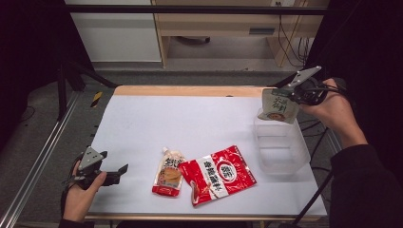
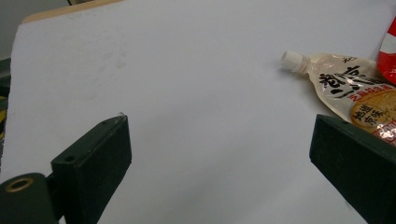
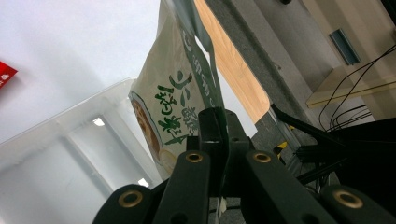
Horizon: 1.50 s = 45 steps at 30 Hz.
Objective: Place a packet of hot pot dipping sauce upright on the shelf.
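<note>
A clear tub [image 1: 280, 156] sat at the table's [image 1: 142, 118] right edge; above its far end a green-printed pouch [image 1: 279, 107] hung pinched in the right gripper [image 1: 298, 95], while the left gripper [image 1: 124, 170], well away from the tub, stood spread.

red packet [image 2: 388, 46] — cut by the left gripper view's right edge | spouted pouch [image 2: 355, 95] — lower end behind a black jaw | green-lettered pouch [image 3: 170, 98] — top cropped, print too blurred to read
</note>
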Tool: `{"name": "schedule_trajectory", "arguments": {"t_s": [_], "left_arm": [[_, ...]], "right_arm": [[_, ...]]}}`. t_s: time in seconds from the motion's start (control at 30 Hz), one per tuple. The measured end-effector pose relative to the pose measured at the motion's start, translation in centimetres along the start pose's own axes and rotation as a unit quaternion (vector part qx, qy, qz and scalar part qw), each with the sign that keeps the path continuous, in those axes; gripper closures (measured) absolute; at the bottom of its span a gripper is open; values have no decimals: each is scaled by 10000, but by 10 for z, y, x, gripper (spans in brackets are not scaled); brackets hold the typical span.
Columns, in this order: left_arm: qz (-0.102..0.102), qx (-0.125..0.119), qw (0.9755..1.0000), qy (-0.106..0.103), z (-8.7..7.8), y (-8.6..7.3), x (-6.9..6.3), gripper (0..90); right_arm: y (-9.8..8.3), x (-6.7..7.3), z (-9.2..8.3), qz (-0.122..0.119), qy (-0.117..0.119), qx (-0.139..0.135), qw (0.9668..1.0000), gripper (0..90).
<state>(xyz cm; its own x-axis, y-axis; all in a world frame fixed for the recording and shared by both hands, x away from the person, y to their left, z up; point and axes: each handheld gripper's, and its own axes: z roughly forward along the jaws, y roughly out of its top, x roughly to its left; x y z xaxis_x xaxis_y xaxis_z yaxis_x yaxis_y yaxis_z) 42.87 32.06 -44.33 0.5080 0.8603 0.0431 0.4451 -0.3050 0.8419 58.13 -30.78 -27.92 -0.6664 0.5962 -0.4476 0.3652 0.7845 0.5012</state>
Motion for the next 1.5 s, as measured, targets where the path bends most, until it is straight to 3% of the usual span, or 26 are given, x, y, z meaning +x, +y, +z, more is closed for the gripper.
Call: {"name": "schedule_trajectory", "arguments": {"t_s": [0.4, 0.6, 1.1, 1.5], "left_arm": [[73, 67, 10000, 1, 3, 1, -4, 56], [215, 112, 9997, -25, 2, 2, -8, 56], [288, 168, 9994, -34, 3, 1, -8, 56], [287, 172, 9994, -41, 3, 1, -9, 56]], "right_arm": [[-5, -1, 15, -29, 146, 95, 9998, 900], [-10, 6, 25, 7, 180, 55, 9998, 900], [-13, 14, 43, 158, 581, 178, 9980, 900], [-24, 9, 49, 456, 437, 231, 9977, 896]]}}
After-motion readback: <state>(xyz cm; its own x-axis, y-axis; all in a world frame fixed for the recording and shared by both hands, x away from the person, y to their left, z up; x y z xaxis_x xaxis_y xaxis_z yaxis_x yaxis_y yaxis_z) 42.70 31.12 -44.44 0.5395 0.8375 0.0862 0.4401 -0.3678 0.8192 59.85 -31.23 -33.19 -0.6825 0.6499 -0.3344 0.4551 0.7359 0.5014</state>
